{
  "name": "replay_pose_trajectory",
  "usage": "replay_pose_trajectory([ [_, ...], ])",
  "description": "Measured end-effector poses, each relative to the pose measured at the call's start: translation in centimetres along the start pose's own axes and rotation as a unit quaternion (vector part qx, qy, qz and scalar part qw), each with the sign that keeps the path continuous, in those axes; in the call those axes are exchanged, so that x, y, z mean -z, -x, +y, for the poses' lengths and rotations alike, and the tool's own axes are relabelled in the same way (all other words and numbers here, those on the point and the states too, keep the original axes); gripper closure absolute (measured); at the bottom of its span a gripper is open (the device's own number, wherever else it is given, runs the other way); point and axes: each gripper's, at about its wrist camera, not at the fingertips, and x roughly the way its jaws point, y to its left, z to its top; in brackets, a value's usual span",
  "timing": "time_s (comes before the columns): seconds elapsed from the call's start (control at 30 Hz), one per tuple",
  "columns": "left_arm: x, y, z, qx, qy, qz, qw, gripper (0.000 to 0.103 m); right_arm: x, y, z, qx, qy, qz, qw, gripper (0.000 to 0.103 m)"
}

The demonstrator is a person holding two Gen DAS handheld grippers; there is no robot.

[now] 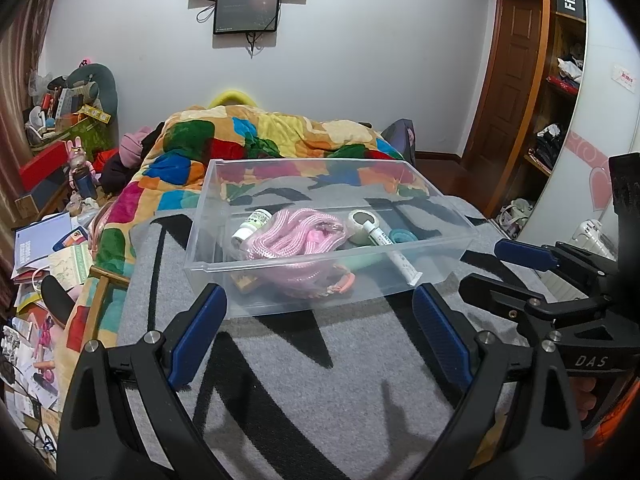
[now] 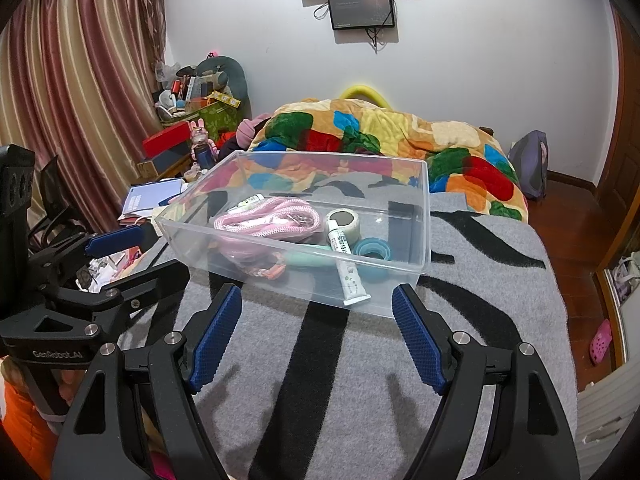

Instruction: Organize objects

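Observation:
A clear plastic bin [image 1: 452, 220] [image 2: 424, 216] stands on the grey striped blanket on the bed. In it lie a pink rope [image 1: 292, 236] [image 2: 268, 220], a white tube [image 1: 396, 256] [image 2: 346, 264], a tape roll [image 1: 362, 222] [image 2: 344, 220], a small white bottle [image 1: 250, 226], a teal ring [image 1: 402, 236] [image 2: 374, 250] and a mint-green item [image 2: 308, 258]. My left gripper [image 1: 320, 304] is open and empty, just short of the bin's near wall. My right gripper [image 2: 318, 302] is open and empty at the bin's near wall. Each gripper shows at the edge of the other's view.
The grey blanket with black stripes [image 1: 280, 380] [image 2: 360, 380] covers the near bed. A colourful quilt [image 1: 256, 136] [image 2: 380, 136] is heaped behind the bin. Papers and clutter [image 1: 48, 248] lie left of the bed. A wardrobe [image 1: 560, 80] stands to the right.

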Motion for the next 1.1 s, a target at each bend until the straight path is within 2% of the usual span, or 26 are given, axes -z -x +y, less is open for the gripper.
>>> replay_pose_trajectory([
  [1.1, 0.03, -0.16, 0.00, 0.009, 0.003, 0.005, 0.9999, 0.008, 0.28, -0.10, 0.20, -0.002, -0.002, 0.002, 1.000, 0.028],
])
